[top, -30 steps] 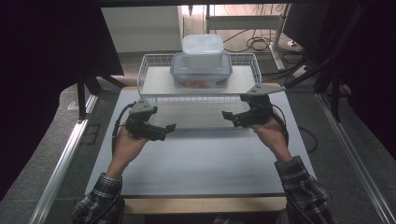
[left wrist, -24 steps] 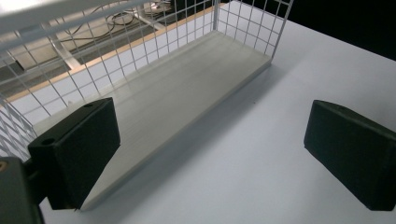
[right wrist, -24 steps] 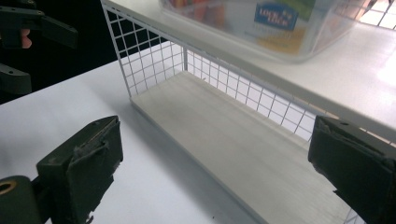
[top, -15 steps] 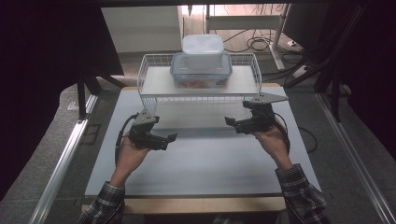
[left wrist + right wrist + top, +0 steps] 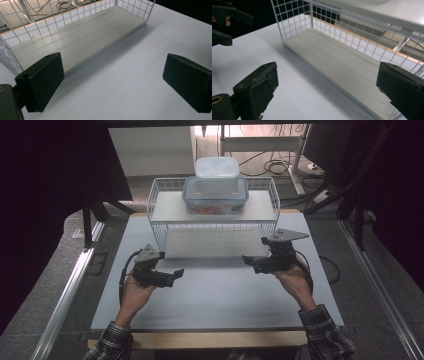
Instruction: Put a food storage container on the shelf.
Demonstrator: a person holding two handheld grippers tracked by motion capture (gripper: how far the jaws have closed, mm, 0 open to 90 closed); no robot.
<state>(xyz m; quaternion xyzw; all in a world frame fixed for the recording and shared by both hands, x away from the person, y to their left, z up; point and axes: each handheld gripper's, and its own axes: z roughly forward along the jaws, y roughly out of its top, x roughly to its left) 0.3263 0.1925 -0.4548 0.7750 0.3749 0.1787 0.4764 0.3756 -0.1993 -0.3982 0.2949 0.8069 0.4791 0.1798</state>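
Note:
A white wire rack (image 5: pixel 159 231) stands at the back of the white table (image 5: pixel 225 295). On its top shelf sits a clear lidded box (image 5: pixel 216 197) with something red inside, and a smaller white-lidded box (image 5: pixel 216 169) is stacked on that. The lower shelf board (image 5: pixel 75 40) (image 5: pixel 342 65) is bare. My left gripper (image 5: pixel 174 274) (image 5: pixel 112 82) hovers open over the table, left of and in front of the rack. At the rack's front right corner my right gripper (image 5: pixel 250 262) (image 5: pixel 327 90) is open too. Both hold nothing, and their jaws point inward toward each other.
Dark curtains flank the table on both sides. Metal rails (image 5: pixel 65 300) run along the floor at left and right. Cables (image 5: pixel 270 167) and a table leg lie on the floor behind the rack. In the right gripper view the left gripper (image 5: pixel 237 28) appears at upper left.
Both hands have drawn back from the rack toward the table's near edge, the left one farther. Both grippers stay open and empty. The boxes have not moved.

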